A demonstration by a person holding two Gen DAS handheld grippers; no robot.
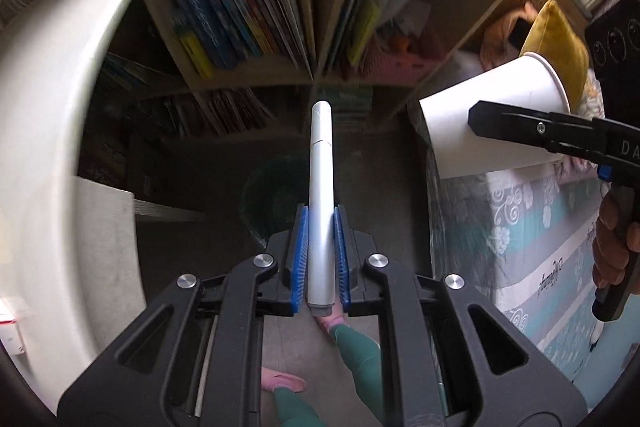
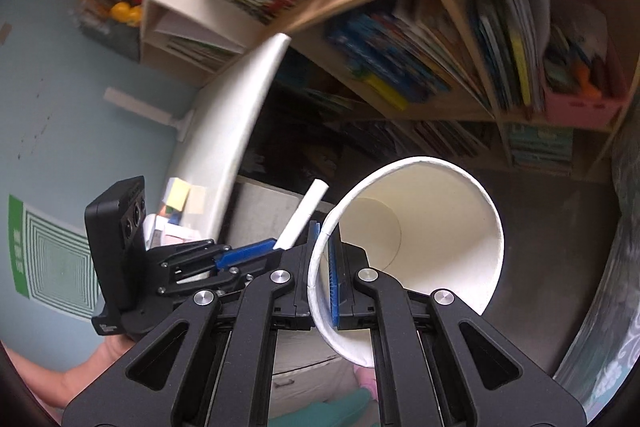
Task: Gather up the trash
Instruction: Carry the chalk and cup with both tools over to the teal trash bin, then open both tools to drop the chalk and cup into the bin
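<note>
Your left claw (image 1: 320,259) is pinching a white marker pen (image 1: 320,195) between its blue pads (image 1: 301,247), gripping the lower part of the barrel so that the capped end is sticking straight out ahead of the fingers. Below it, your legs in green trousers (image 1: 360,351) and pink footwear (image 1: 282,383) are showing against the grey floor (image 1: 384,163).

Your right claw (image 2: 325,267) is pinching the wall of a white paper cup (image 2: 440,227) just at its rim, with one blue pad (image 2: 334,267) sitting inside the cup and the other finger outside. The cup is lying tilted on its side in the grip, its open mouth facing the right wrist camera and its round base pointing away. From the left wrist view the same cup (image 1: 492,111) is hanging in the air to the right, beside the marker pen but apart from it, with your hand (image 1: 616,247) wrapped around the right gripper's handle.

Past the marker pen's tip, a dark round bin (image 1: 272,195) is standing on the floor; it is dim and blurred. A white curved desk (image 1: 52,131) edge is sweeping along the left. A bed with a grey and teal patterned cover (image 1: 552,227) is lying to the right, with a mustard cushion (image 1: 556,43) on it. Furthest off, a wooden bookshelf (image 1: 320,67) packed with books (image 1: 224,23) is filling the background, and a pink basket (image 2: 580,107) is sitting in one compartment.
</note>
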